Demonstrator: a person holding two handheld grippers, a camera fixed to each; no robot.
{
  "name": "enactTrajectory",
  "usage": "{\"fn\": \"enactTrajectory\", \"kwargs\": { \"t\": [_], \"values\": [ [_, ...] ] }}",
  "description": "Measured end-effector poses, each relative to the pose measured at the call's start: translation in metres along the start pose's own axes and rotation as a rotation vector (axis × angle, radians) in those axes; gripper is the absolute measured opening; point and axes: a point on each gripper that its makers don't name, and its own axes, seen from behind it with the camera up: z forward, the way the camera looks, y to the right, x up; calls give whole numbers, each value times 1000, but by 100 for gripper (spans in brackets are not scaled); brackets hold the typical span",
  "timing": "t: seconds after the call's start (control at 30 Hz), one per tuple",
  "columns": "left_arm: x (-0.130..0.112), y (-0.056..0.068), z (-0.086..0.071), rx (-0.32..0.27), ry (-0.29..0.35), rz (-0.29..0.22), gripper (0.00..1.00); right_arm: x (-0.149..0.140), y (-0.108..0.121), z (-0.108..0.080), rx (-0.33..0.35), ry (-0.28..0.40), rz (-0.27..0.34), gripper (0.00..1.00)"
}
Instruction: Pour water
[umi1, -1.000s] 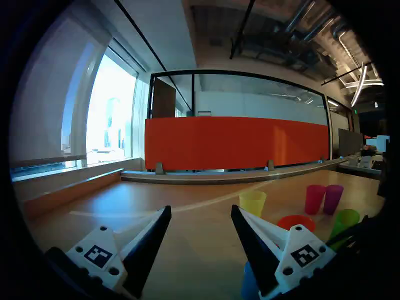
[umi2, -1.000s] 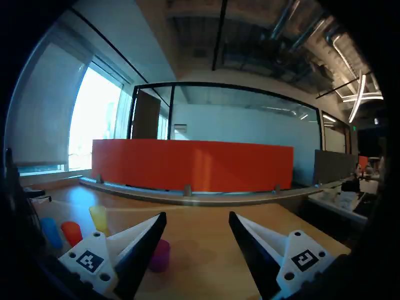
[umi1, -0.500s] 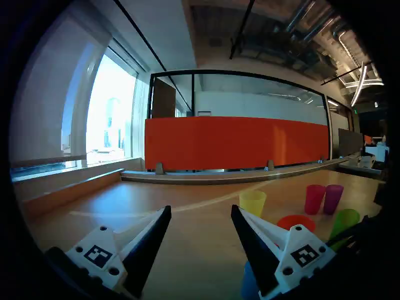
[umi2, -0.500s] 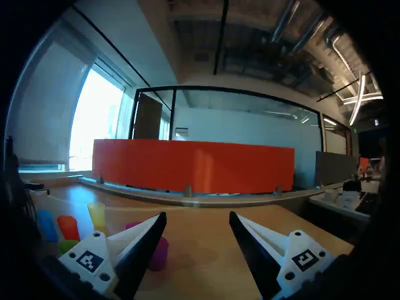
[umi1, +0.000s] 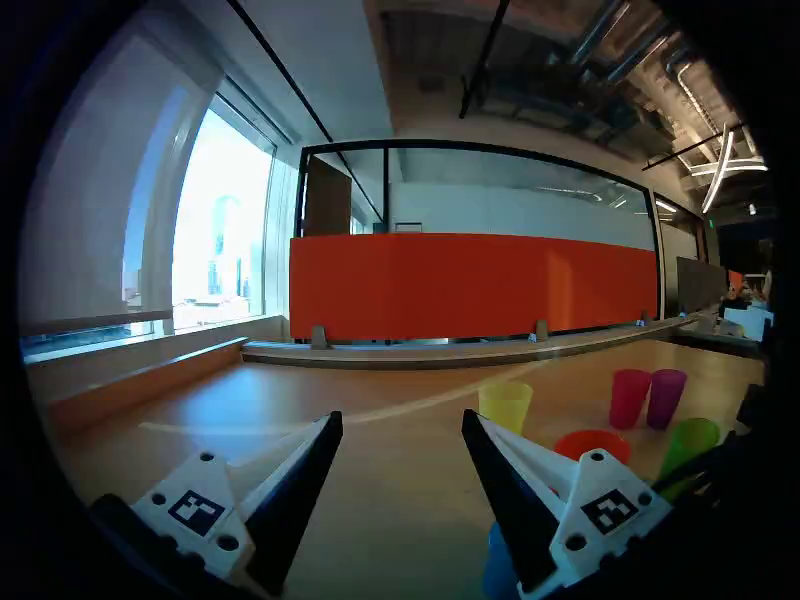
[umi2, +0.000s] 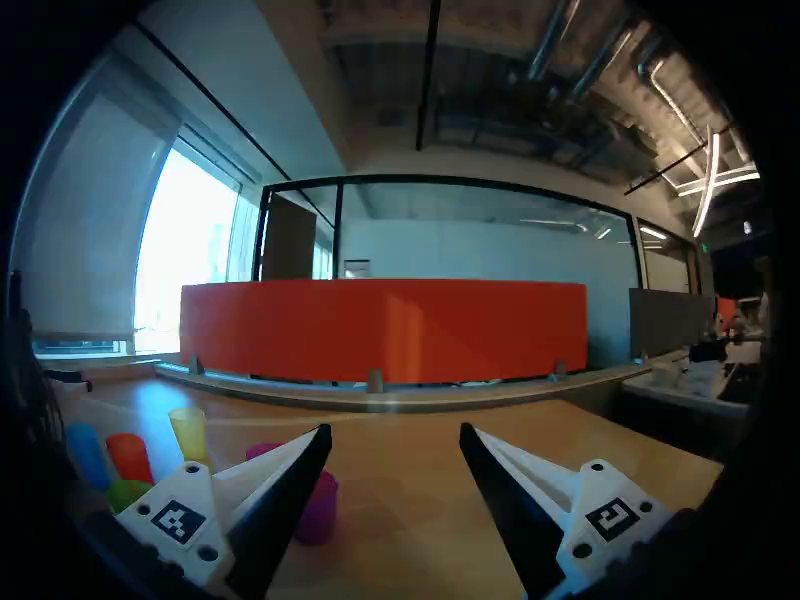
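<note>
1. Two grippers are spread wide with nothing between their fingers. The left gripper (umi1: 400, 415) and the right gripper (umi2: 394, 430) each hang low over a wooden counter (umi1: 300, 400). Both point across it toward an orange partition (umi1: 470, 285).
2. Six cups stand upright on the counter in the left gripper view, all right of centre. The yellow cup (umi1: 505, 405) is nearest the open gap, just past the tip of the right-hand finger.
3. Farther right, the pink cup (umi1: 630, 397) and the purple cup (umi1: 666, 397) stand side by side, touching or very nearly so.
4. The orange cup (umi1: 592, 443) sits just behind that same finger, and the green cup (umi1: 690, 440) is beside it toward the edge. The blue cup (umi1: 497, 565) is at the bottom, mostly hidden by the finger.
5. In the right gripper view the cups lie to the left. The blue, orange and yellow cups stand in a row near the edge, with the green one in front of the orange.
6. The purple cup sits partly behind the left-hand finger of the right gripper. A pink rim just beyond it is probably the pink cup.
7. No cup's inside is visible, so I cannot tell which holds water.
8. A bright window (umi1: 220, 250) fills the wall left of the partition.
</note>
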Motion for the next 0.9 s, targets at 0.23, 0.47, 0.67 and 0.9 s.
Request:
{"fn": "enactTrajectory", "kwargs": {
  "t": [0.23, 0.47, 0.67, 0.9],
  "values": [
    [0, 0, 1, 0, 0, 0, 88, -11, 5, 5, -9, -1, -13, 99],
    [0, 0, 1, 0, 0, 0, 88, -22, 14, 8, -15, -21, -14, 99],
    [0, 0, 0, 0, 0, 0, 88, -28, 18, 9, -21, -24, -8, 99],
    [0, 0, 0, 0, 0, 0, 88, -35, 23, 10, -28, -39, -1, 99]
  ]
}}
